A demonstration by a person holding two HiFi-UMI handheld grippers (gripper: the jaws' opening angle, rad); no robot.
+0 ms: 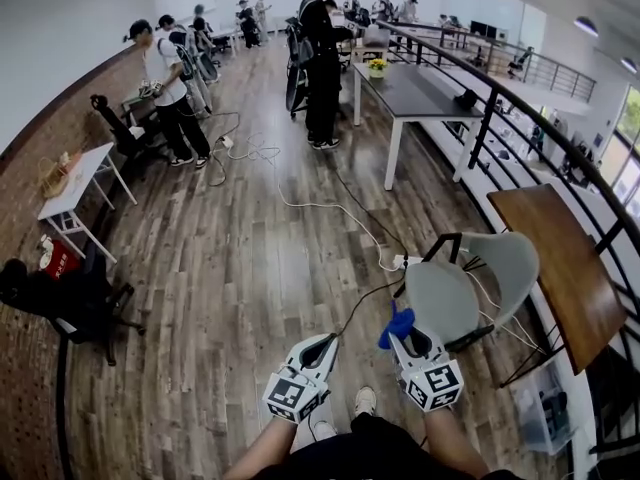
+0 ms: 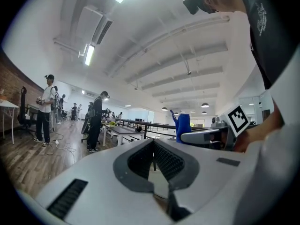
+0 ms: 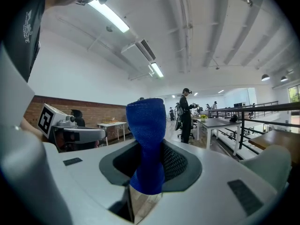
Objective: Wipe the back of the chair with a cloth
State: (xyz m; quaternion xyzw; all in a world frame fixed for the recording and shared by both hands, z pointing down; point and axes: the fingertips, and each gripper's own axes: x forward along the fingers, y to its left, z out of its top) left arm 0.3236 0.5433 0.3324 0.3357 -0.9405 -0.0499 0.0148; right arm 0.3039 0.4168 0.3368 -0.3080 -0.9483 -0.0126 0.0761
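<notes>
Blue cloth stands pinched upright in the right gripper, whose jaws are closed on it. It is held low by the waist, just short of the grey chair. Beside it, the left gripper has its jaws together on nothing. Wiping has not yet begun. The next move, I judge, is to carry the cloth round to the backrest and press it flat.

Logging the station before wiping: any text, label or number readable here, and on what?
No text reads clearly.
Left gripper and right gripper cubes: square patterns, no letters.
Blue cloth: plain.
Shirt print: too blurred.
Red box print: too small.
</notes>
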